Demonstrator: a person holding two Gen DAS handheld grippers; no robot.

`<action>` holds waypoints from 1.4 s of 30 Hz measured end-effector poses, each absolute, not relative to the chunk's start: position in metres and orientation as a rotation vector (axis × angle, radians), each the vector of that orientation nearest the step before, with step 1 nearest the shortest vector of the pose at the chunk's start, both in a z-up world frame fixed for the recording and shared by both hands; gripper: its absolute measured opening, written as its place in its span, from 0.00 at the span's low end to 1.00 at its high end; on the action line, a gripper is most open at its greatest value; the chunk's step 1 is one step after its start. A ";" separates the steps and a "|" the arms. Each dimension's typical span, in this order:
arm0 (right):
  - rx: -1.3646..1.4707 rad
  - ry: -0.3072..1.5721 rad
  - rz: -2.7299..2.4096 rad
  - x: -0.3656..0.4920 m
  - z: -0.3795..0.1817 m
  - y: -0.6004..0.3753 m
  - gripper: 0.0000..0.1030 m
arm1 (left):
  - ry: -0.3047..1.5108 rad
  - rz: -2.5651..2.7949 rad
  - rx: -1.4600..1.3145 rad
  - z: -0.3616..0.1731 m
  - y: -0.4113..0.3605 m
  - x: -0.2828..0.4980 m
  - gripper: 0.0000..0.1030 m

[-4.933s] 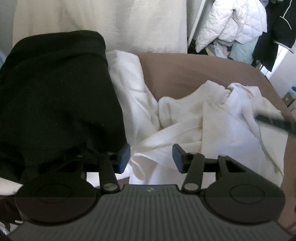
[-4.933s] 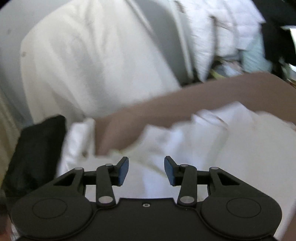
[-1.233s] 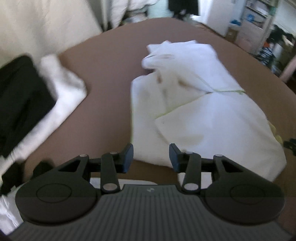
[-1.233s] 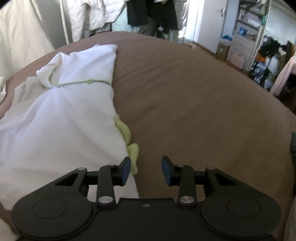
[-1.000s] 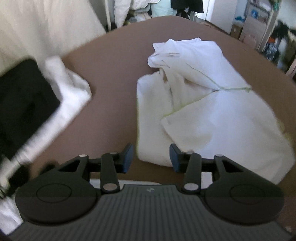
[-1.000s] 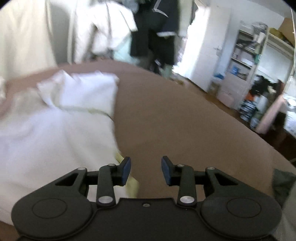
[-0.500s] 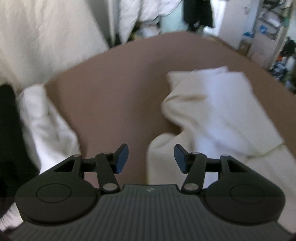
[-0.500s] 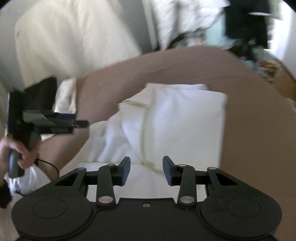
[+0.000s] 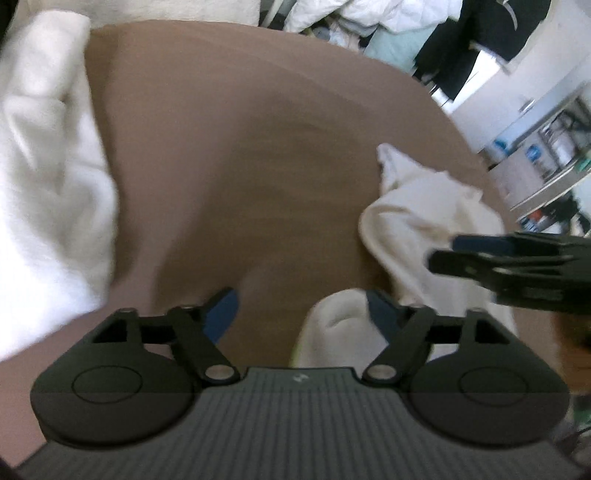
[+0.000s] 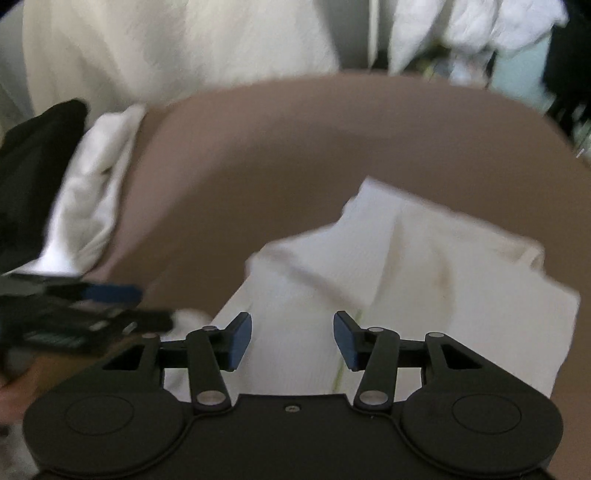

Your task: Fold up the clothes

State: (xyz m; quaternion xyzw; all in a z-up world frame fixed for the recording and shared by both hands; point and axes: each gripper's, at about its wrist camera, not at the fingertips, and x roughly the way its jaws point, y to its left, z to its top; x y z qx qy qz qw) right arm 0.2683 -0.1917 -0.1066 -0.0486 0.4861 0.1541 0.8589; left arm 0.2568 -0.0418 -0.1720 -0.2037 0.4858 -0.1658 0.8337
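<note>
A white garment (image 10: pixel 406 266) with a thin yellow-green trim lies partly folded on the brown bed cover (image 10: pixel 295 147). My right gripper (image 10: pixel 291 341) is open and empty, low over the garment's near part. My left gripper (image 9: pixel 301 312) is open and empty; a rounded edge of the same white garment (image 9: pixel 413 229) sits just by its right finger. The right gripper's fingers (image 9: pixel 480 254) reach in from the right of the left wrist view, over the garment. The left gripper's fingers (image 10: pixel 110 306) show at the left of the right wrist view.
A pile of white cloth (image 9: pixel 48 177) lies at the left of the bed, with a black garment (image 10: pixel 33 173) beside it. A cream curtain (image 10: pixel 166 48) hangs behind the bed. Hanging jackets (image 9: pixel 480 33) and shelves (image 9: pixel 546 140) stand at the far right.
Both grippers have swung left and come closer together over the near-left part of the white garment. Each now shows in the other's view. Both stay open.
</note>
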 end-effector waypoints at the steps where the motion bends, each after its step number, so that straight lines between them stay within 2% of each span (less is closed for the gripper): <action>1: -0.119 0.976 0.319 0.267 -0.107 -0.190 0.54 | 1.032 -0.363 -0.446 -0.175 -0.046 0.257 0.81; 2: -0.120 0.949 0.327 0.266 -0.106 -0.189 0.59 | 1.035 -0.374 -0.461 -0.177 -0.050 0.257 0.78; 3: -0.111 0.938 0.339 0.266 -0.106 -0.187 0.65 | 1.043 -0.390 -0.473 -0.179 -0.054 0.257 0.68; 4: -0.125 0.929 0.337 0.267 -0.106 -0.184 0.68 | 1.069 -0.420 -0.475 -0.181 -0.059 0.257 0.29; 5: -0.154 0.920 0.326 0.268 -0.106 -0.181 0.72 | 1.100 -0.449 -0.489 -0.183 -0.062 0.258 0.14; 9: -0.366 0.870 0.221 0.269 -0.117 -0.175 0.84 | 1.130 -0.440 -0.546 -0.175 -0.059 0.249 0.13; 11: -0.355 0.896 0.185 0.273 -0.125 -0.187 0.84 | 1.113 -0.473 -0.623 -0.164 -0.050 0.241 0.12; 13: -0.229 0.948 0.185 0.277 -0.131 -0.207 0.84 | 1.098 -0.484 -0.687 -0.155 -0.037 0.233 0.11; 15: -0.095 0.965 0.190 0.278 -0.132 -0.224 0.83 | 1.089 -0.399 -0.642 -0.154 -0.028 0.235 0.04; 20: 0.137 0.978 0.185 0.273 -0.137 -0.254 0.83 | 1.101 -0.322 -0.825 -0.176 -0.008 0.250 0.05; 26: 0.244 0.970 0.239 0.262 -0.139 -0.262 0.83 | 1.103 -0.192 -0.619 -0.165 -0.032 0.242 0.08; 30: 0.267 1.019 0.346 0.257 -0.145 -0.255 0.82 | 0.961 0.061 -0.268 -0.135 -0.026 0.233 0.09; 31: 0.250 1.016 0.355 0.255 -0.147 -0.250 0.81 | 0.969 0.047 -0.303 -0.134 -0.020 0.235 0.09; 32: 0.223 1.006 0.360 0.253 -0.148 -0.244 0.70 | 0.979 0.027 -0.349 -0.135 -0.014 0.236 0.09; 33: 0.200 0.999 0.371 0.250 -0.149 -0.240 0.43 | 0.998 -0.014 -0.438 -0.138 -0.008 0.237 0.09; 35: 0.141 1.005 0.397 0.252 -0.150 -0.232 0.12 | 1.030 -0.089 -0.590 -0.145 0.001 0.238 0.09; 38: 0.065 0.914 0.408 0.235 -0.135 -0.221 0.12 | 1.046 -0.096 -0.507 -0.148 -0.014 0.240 0.09; 42: 0.051 0.799 0.521 0.192 -0.110 -0.217 0.11 | 1.058 -0.179 -0.579 -0.150 -0.018 0.241 0.13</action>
